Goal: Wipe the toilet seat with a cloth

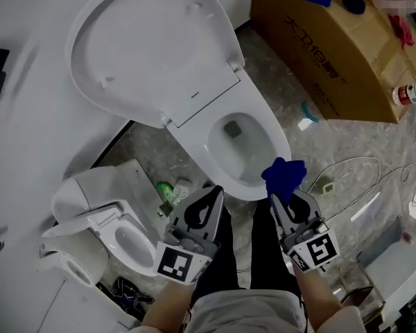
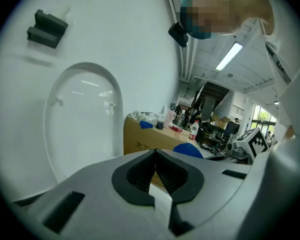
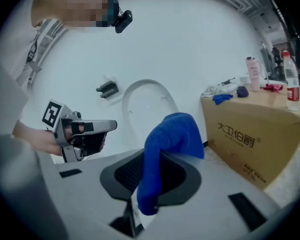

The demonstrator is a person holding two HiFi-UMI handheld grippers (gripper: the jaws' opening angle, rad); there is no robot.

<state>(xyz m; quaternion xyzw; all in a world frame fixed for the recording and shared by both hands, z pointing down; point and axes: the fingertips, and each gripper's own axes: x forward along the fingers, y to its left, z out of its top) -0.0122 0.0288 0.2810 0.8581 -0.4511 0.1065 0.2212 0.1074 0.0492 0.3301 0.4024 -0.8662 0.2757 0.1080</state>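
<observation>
White oval toilet lid [image 1: 152, 54] stands raised. White seat rim [image 1: 281, 148] is exposed just ahead of both grippers. Left gripper [image 1: 211, 194]: jaws together, empty. Right gripper [image 1: 288, 198] clamps the bunched blue cloth [image 1: 284, 174] near the front rim. Advice: press cloth flat, follow the rim round.

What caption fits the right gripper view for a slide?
Right gripper shut on a blue cloth, raised toilet lid and cardboard box behind.

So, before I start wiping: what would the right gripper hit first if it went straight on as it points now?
Probably the raised toilet lid, with the blue cloth it holds touching first; depth is unclear.
</observation>
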